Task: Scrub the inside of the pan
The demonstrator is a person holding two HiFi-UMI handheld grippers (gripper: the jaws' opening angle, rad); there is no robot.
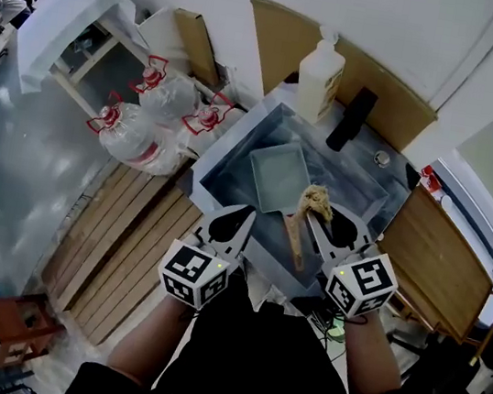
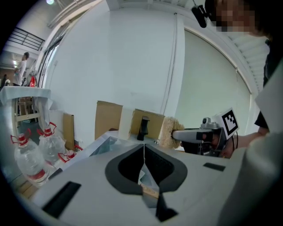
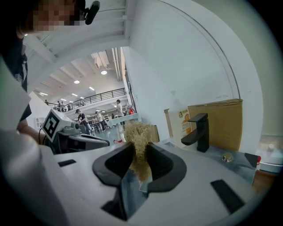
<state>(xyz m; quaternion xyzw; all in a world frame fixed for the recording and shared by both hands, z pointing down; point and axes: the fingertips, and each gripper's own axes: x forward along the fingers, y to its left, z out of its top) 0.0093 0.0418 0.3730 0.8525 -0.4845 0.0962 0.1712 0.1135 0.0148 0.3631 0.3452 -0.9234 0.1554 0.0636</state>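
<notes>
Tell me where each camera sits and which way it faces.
Head view: head-mounted, facing steeply down at the sink and pan; shows both forearms, left tool and right tool.
Left gripper view: on the left tool, along its shut jaws toward the wall; person's head top right.
Right gripper view: on the right tool, jaws shut on the brush, facing the wall; head top left.
Shared: both gripper views show the faucet and the other tool.

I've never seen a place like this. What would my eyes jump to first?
Probably the shaggy straw-coloured scrub brush, pinched between the jaws of the right gripper over the near side of the sink. Next comes the pale square pan lying in that sink, with a big white pump bottle standing on the ledge behind it.
</notes>
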